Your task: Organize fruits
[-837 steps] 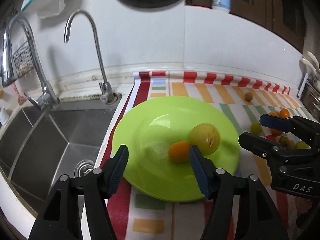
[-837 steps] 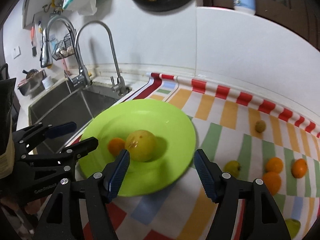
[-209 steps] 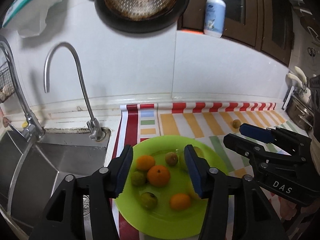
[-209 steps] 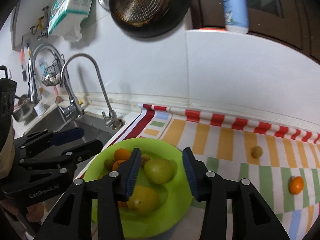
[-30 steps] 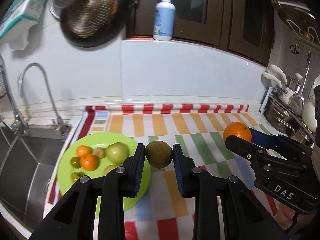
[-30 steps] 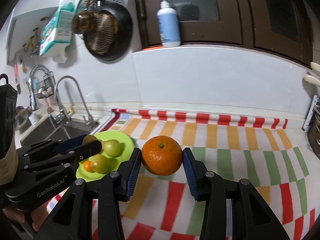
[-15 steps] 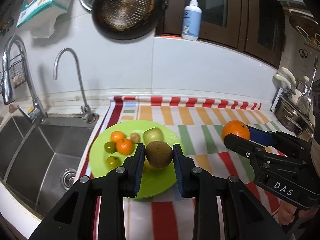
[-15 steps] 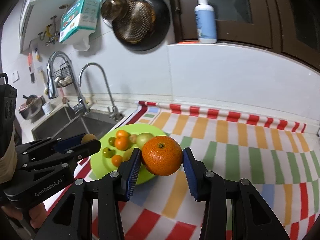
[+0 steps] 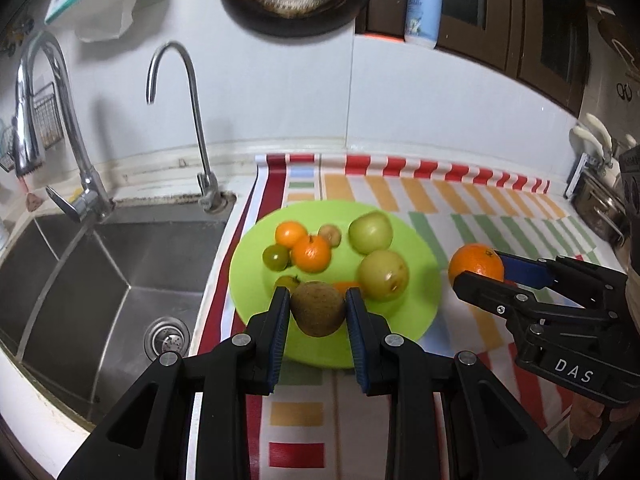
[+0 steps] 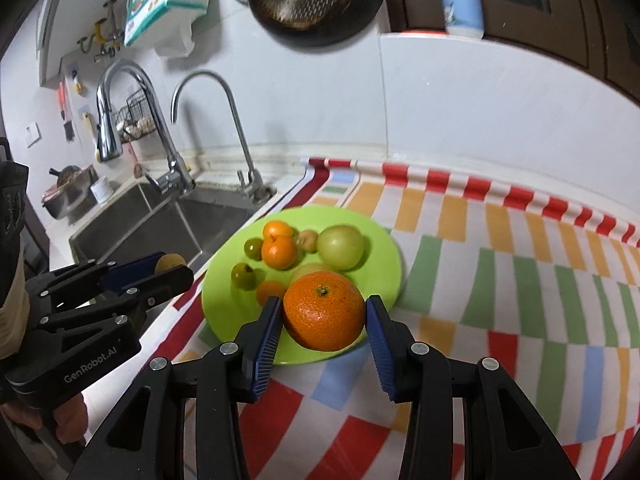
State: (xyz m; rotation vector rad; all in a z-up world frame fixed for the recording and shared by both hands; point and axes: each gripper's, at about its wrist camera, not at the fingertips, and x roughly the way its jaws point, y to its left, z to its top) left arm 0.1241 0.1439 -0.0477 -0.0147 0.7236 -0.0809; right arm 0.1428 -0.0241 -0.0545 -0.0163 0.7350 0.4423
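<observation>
Nearly done: green plate [image 9: 416, 316] holds 7 fruits; left gripper [image 9: 318, 314] jaws clamp a kiwi [image 9: 318, 308], right gripper [image 10: 322, 326] jaws clamp an orange [image 10: 324, 310], both unplaced.

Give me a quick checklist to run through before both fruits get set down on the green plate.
1. Left hand-held gripper clamped on the brown kiwi: ok, pads press both sides.
2. Right hand-held gripper clamped on the big orange: ok.
3. Kiwi over the green plate: ok, over its near part.
4. Free room on the plate: ok, the near rim is bare; the far half holds small oranges and green apples.
5. Orange over the plate: cannot tell; the left wrist view shows it beside the plate's right rim.
6. Height above the plate: cannot tell.
</observation>
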